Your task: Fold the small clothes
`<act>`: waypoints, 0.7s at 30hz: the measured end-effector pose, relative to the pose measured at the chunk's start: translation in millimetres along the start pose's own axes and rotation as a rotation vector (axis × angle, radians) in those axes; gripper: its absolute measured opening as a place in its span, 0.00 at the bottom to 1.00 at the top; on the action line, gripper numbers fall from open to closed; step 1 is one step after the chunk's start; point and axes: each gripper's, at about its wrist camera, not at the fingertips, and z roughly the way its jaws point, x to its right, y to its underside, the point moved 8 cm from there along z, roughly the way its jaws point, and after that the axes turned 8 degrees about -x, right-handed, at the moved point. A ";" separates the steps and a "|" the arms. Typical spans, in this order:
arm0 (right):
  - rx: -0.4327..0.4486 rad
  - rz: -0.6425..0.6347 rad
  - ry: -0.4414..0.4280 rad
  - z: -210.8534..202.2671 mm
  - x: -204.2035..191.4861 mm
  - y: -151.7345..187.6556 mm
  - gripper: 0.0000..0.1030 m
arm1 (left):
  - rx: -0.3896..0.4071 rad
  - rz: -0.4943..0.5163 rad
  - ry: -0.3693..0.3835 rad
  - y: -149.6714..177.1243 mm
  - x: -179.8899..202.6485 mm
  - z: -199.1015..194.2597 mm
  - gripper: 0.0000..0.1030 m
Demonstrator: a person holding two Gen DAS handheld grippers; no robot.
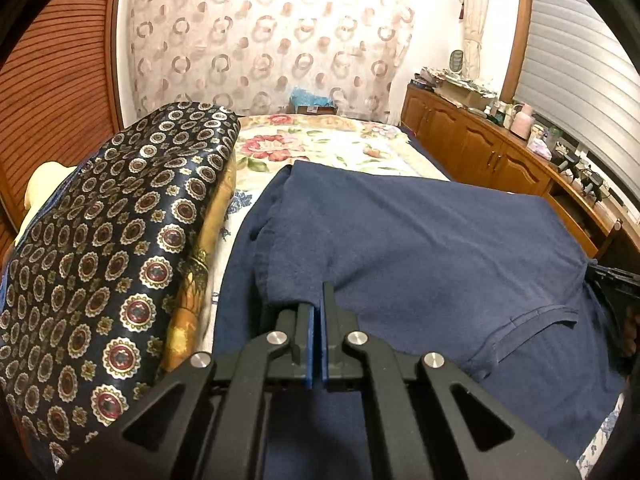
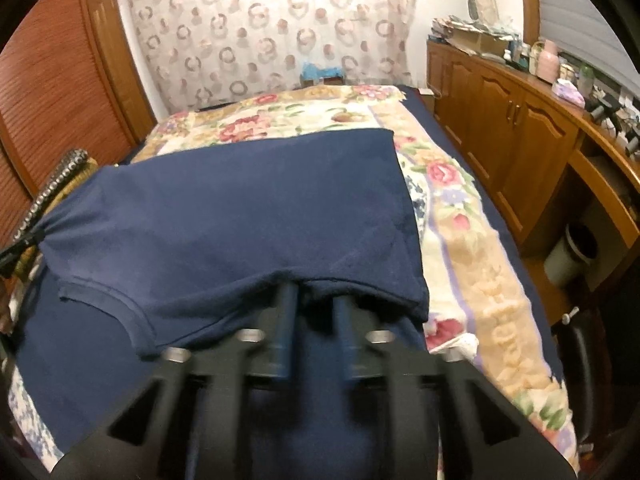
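A navy blue T-shirt (image 1: 420,240) lies partly folded over on the floral bed cover; it also shows in the right wrist view (image 2: 240,208). My left gripper (image 1: 318,304) is shut on the shirt's left edge, with a fold of cloth pinched between its blue pads. My right gripper (image 2: 314,288) has its fingers pushed under the shirt's right edge; its tips are hidden by the cloth and a gap shows between the fingers. The neckline (image 1: 532,320) lies between the two grippers.
A dark patterned cushion (image 1: 104,240) lies at the left of the bed. The floral bed cover (image 2: 472,240) extends ahead and to the right. A wooden cabinet (image 2: 520,128) with clutter on top runs along the right wall. A white bin (image 2: 572,256) stands under the desk.
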 end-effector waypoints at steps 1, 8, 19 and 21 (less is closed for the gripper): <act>-0.006 -0.003 -0.009 1.5 -1.4 1.1 0.47 | -0.003 -0.002 0.002 -0.1 1.8 0.8 0.00; -0.007 0.007 -0.036 9.5 -13.2 -5.8 0.60 | -0.022 -0.003 0.015 -0.2 7.0 7.5 0.00; 0.086 -0.044 -0.046 -13.3 -17.5 -17.3 0.02 | 0.073 0.011 0.079 -6.6 13.0 -35.7 0.00; 0.119 -0.055 -0.053 -29.0 -19.8 -18.3 0.02 | 0.086 0.016 0.083 -6.0 12.5 -46.2 0.00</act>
